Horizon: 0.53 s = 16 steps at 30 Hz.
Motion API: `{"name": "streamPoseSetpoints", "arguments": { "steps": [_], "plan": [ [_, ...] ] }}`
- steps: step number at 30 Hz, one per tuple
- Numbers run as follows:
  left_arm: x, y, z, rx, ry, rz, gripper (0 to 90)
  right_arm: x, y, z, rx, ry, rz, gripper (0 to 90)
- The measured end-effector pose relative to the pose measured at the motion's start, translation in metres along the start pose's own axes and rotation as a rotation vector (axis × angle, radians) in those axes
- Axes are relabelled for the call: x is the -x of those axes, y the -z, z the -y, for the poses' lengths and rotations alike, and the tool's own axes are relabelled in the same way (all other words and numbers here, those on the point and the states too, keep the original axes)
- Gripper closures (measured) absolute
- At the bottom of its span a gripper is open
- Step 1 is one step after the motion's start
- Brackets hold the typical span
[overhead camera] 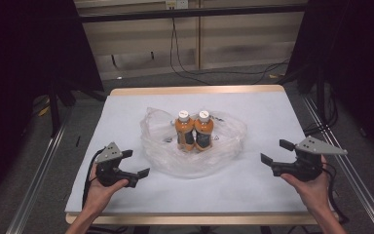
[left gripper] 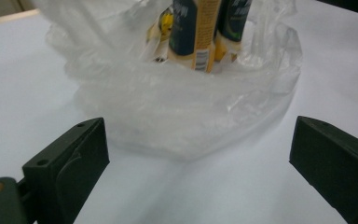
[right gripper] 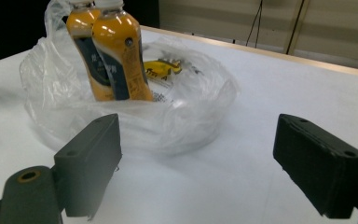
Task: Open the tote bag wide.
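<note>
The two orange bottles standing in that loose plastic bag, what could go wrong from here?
1. The two orange bottles stand upright, close together, inside the crumpled plastic bag; tugging the film could tip them.
2. The bag is thin and slack, so the open left hand-held gripper or right hand-held gripper might pinch too little film and slip off.

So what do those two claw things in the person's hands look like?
Each is a chunky black handheld tool. The left gripper and the right gripper both end in two blocky black jaws with small round holes. Each carries a grey three-cornered plate dotted with holes on top and trails a black cable. The forearms are bare, with no sleeves in sight.
</note>
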<state>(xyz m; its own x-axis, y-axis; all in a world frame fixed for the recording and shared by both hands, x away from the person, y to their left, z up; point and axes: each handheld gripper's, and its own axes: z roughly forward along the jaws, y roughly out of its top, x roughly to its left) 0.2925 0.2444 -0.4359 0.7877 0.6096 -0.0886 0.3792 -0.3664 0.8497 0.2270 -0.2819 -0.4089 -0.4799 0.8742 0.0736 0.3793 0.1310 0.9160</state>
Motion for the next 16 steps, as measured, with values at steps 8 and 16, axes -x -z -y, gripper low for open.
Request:
{"name": "streamPoseSetpoints", "arguments": {
  "steps": [8,16],
  "plan": [
    [0.009,0.016,0.026,-0.008,0.054,-0.033,2.8,-0.02,0.014,0.027,-0.026,-0.007,0.012,10.0],
    [0.011,0.025,0.033,0.023,0.012,-0.032,2.6,-0.015,0.016,0.045,-0.044,-0.032,0.002,8.5]
  ]
}}
